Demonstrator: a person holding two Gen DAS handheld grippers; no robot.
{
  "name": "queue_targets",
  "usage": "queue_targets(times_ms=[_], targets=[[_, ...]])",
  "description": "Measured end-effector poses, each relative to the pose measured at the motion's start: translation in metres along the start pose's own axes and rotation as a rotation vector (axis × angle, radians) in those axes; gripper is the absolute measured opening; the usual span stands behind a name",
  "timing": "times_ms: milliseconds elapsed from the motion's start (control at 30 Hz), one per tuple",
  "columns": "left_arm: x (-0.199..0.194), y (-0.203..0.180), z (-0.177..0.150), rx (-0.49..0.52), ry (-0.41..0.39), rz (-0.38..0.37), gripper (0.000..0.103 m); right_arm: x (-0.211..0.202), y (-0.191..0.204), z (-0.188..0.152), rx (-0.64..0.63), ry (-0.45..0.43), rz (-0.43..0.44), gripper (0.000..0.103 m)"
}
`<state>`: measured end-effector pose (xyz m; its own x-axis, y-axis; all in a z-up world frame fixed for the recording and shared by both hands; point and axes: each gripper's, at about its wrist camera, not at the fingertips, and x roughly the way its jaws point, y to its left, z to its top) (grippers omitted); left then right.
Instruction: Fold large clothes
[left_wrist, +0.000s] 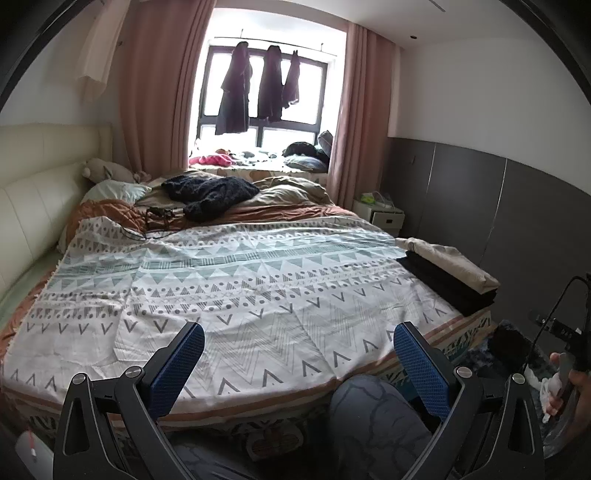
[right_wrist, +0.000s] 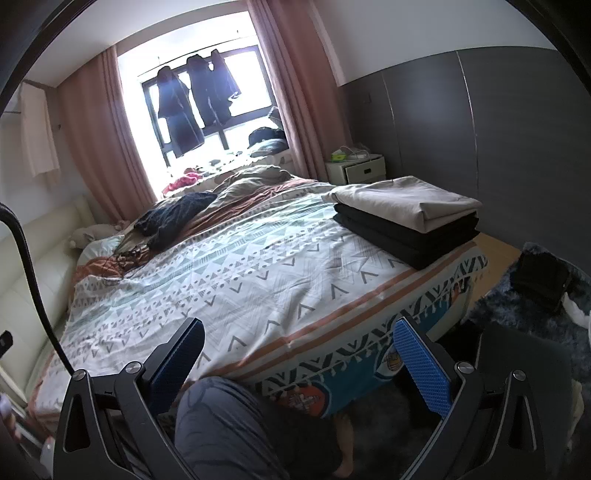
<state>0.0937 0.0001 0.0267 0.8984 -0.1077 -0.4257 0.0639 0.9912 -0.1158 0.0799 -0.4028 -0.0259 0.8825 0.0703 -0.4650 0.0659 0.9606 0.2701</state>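
1. Blue-padded, black-framed left gripper (left_wrist: 299, 354) hangs released over the near bed edge, holding nothing; my grey-trousered knee (left_wrist: 373, 413) sits just below it.
2. Equally unclenched, the matching right gripper (right_wrist: 299, 354) is empty too.
3. Ahead and right of both grippers, a folded stack of beige and black clothes (right_wrist: 410, 221) rests on the white geometric-patterned bedspread (left_wrist: 258, 280).
4. Far ahead lies a crumpled dark knitted garment (left_wrist: 208, 192); I judge it next, best spread flat mid-bed before folding.

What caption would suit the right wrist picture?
Open right tongs hover at the foot of a patterned bedspread, a folded beige and black stack at its corner.
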Motion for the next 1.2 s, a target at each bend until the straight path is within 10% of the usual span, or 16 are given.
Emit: queue_targets(times_ms=[1200], targets=[[-0.0019,-0.0015,0.0002,0.005,-0.004,0.006,0.103,0.0016,-0.0016,-0.0023,0.021,0.004,0.002,0.102]])
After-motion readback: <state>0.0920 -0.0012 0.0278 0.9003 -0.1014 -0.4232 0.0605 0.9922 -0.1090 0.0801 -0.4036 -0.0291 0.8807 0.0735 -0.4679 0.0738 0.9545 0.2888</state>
